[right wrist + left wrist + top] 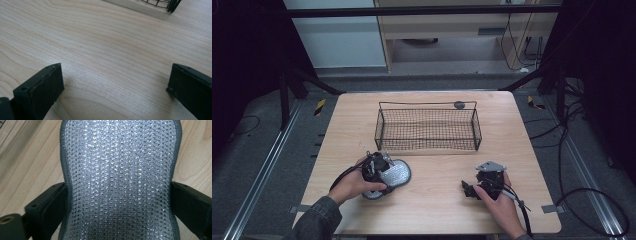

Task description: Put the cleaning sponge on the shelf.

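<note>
Silvery mesh scrubber (120,180) clamped by left gripper (120,202); right gripper (115,87) wide.

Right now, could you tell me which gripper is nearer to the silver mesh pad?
Left. The left gripper has its jaws at both sides of the silver mesh pad; the right gripper rests apart, over bare table.

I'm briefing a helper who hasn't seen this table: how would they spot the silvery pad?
On the wooden table, look in front of the black wire basket, toward its left end. The pad lies flat between the left gripper jaws, shiny silver mesh edged in dark grey.
</note>
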`<move>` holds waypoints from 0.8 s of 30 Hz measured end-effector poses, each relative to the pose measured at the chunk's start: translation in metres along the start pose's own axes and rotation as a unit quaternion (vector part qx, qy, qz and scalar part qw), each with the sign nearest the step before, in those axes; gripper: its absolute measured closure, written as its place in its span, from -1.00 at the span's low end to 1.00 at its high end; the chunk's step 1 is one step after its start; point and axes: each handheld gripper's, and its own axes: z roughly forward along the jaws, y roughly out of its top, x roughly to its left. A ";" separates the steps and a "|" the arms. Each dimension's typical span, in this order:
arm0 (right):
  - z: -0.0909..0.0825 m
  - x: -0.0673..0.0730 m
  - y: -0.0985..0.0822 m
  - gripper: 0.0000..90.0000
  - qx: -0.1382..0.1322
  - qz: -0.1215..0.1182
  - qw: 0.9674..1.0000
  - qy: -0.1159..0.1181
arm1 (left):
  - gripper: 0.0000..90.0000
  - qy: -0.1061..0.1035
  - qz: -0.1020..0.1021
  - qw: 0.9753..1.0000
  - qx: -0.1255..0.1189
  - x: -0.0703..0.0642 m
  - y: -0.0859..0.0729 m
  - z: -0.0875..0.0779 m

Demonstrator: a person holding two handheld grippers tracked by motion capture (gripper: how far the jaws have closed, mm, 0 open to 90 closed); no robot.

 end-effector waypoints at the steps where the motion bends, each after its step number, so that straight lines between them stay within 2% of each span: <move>1: 0.000 0.000 0.000 -0.99 0.000 0.000 1.000 0.000 | -0.89 0.001 0.001 1.000 0.000 0.000 0.000 0.000; 6: 0.000 0.000 0.000 -0.99 0.000 -0.001 1.000 0.000 | -0.86 0.011 0.001 1.000 -0.006 0.001 0.000 -0.004; 14: 0.000 0.000 0.000 -0.99 0.001 0.000 1.000 0.000 | -0.83 0.032 0.012 0.999 -0.018 0.000 0.001 -0.018; 18: 0.000 0.001 0.000 -0.99 0.001 0.000 1.000 0.000 | -0.83 0.040 0.021 0.999 -0.025 -0.001 0.003 -0.026; 24: 0.000 0.001 0.000 -0.99 0.001 0.000 1.000 0.001 | -0.83 0.067 0.043 0.996 -0.027 -0.005 0.009 -0.039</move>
